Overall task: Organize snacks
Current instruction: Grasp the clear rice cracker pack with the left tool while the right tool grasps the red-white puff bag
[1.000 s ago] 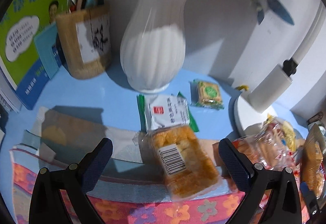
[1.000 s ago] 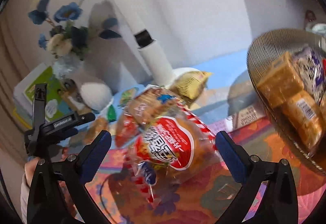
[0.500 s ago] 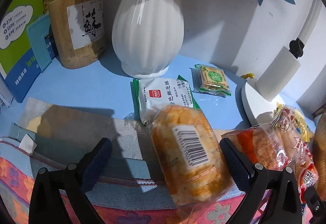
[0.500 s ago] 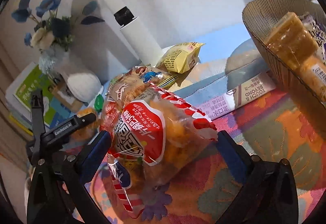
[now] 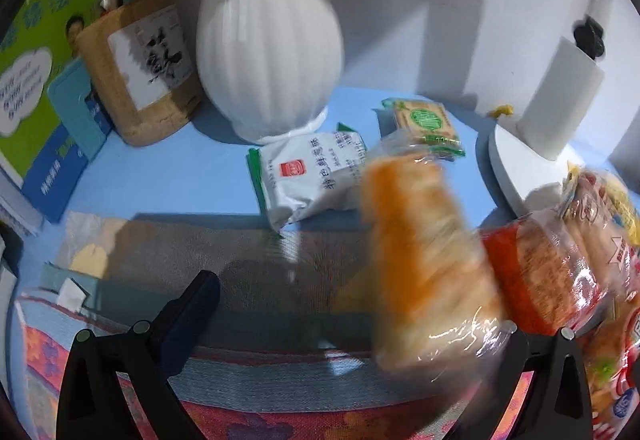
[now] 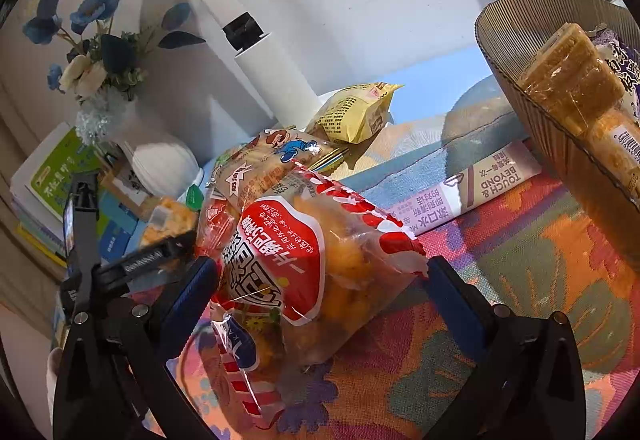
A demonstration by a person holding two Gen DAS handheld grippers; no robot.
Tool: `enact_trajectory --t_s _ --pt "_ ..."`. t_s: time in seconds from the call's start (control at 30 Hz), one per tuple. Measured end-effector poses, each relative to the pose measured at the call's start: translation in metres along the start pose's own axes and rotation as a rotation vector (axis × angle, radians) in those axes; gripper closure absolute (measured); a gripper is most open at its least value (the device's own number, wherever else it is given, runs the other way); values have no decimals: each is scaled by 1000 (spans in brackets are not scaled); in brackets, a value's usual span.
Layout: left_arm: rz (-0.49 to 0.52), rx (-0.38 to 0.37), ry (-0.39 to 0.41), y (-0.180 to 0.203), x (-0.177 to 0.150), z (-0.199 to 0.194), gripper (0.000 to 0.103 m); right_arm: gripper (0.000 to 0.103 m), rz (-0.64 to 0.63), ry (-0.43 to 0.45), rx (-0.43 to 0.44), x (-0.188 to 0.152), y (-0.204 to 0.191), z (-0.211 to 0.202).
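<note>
Left hand-held gripper: released, the jaws stand wide. The orange cake packet lies between them but close against the right finger; the packet is blurred, so I cannot tell if the finger touches it.

Right hand-held gripper: released too, the jaws wide on both sides of the red-labelled snack bag; neither finger presses the bag.

Key relation: the red-labelled snack bag lies straight ahead of the right hand-held gripper, its long axis across the jaw opening and a little tilted. The wicker basket stands to the right of this bag, near it. The right hand is the nearer one to the basket.

Place of the snacks: the loose ones lie on the bench, partly on the flowered cloth, partly on the blue surface beside the white vase.

Count, outside the basket: six packets, namely the orange cake, the red-labelled bag, a cartoon-printed bag, a yellow packet, a white packet and a green-labelled biscuit.

Count, inside the basket: at least three visible packets; more may be hidden.

Judgement: most of the sorting is not yet done.
</note>
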State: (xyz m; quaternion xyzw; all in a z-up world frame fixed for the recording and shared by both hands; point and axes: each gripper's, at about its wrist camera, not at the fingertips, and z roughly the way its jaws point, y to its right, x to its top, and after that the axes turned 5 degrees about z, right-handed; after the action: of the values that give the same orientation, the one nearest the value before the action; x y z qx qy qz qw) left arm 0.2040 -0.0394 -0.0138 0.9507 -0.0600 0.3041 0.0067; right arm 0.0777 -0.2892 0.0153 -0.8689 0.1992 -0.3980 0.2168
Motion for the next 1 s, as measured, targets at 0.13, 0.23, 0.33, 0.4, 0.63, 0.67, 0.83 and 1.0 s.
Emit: enact_trajectory --t_s 0.13,0.23,0.33,0.4,0.63,0.67,0.83,1.0 --pt "-3 -8 0 -1 0 1 0 0 0 0 0 0 0 0" --pt "-3 -8 0 -1 0 1 0 0 0 1 0 0 0 0" --pt "-3 -8 0 -1 0 1 0 0 0 1 -1 0 0 0" --pt "-3 -8 0 -1 -1 1 0 0 0 2 -1 0 0 0" --pt "-3 -7 1 0 -1 1 0 0 2 3 1 0 0 0" --pt "-3 -7 1 0 -1 1 0 0 2 3 1 0 0 0" --pt "-3 -7 1 0 -1 1 0 0 1 4 0 0 0 1" --pt "-3 -7 1 0 -1 1 0 0 0 4 -1 0 0 1"
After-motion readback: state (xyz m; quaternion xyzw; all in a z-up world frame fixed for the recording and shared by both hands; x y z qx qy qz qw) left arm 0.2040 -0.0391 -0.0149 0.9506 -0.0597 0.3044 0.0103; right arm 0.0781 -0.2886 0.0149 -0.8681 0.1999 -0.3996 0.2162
